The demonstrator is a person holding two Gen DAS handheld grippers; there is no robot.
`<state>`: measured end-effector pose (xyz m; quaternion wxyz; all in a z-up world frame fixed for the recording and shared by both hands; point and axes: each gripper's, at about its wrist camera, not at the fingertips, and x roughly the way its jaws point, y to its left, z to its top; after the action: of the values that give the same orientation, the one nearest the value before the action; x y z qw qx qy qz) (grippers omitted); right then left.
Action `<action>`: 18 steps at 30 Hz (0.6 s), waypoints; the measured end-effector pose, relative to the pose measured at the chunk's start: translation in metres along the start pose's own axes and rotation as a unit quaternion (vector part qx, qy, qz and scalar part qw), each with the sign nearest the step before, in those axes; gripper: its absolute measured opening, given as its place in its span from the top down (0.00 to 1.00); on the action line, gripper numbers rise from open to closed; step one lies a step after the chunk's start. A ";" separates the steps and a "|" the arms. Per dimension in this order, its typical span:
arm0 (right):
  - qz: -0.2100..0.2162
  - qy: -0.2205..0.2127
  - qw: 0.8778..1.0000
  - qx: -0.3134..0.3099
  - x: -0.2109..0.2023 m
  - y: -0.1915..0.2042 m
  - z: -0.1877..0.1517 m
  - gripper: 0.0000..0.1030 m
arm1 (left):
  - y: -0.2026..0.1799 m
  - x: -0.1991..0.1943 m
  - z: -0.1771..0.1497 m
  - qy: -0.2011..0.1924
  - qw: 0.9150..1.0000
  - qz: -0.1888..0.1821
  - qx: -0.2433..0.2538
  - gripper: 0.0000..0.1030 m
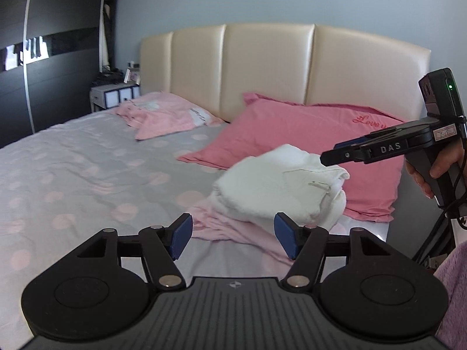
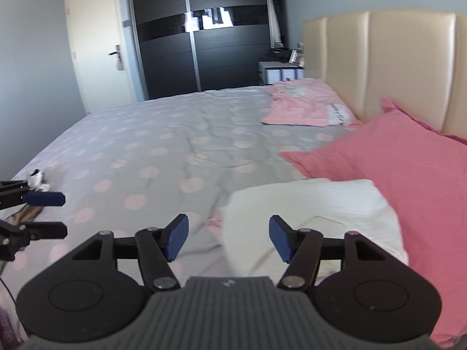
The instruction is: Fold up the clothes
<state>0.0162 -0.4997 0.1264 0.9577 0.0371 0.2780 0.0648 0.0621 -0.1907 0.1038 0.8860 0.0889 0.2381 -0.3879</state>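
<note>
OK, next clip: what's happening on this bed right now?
A person is folding clothes on a bed with a hand-held tool in each hand. A folded white garment lies on a pink garment, beside a dark pink pillow. Both tools are open and empty: the left tool sits just short of the pile and the right tool hovers over the white garment's near edge. Another pink garment lies near the headboard.
</note>
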 end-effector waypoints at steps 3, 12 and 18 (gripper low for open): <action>0.024 -0.004 1.000 -0.010 -0.008 0.030 -0.004 0.34 | 0.012 -0.030 -0.009 -0.008 1.000 0.021 -0.005 0.40; 0.066 -0.015 0.998 -0.006 -0.014 0.125 -0.051 0.28 | 0.040 -0.108 -0.051 -0.041 0.992 0.116 -0.030 0.32; 0.037 0.001 0.998 0.042 0.011 0.190 -0.101 0.27 | 0.061 -0.131 -0.090 -0.045 0.979 0.171 -0.101 0.31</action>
<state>-0.0491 -0.3064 0.0557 0.9521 0.0872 0.2795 0.0884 -0.0015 -0.0339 0.0883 0.9534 0.0204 0.2173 -0.2085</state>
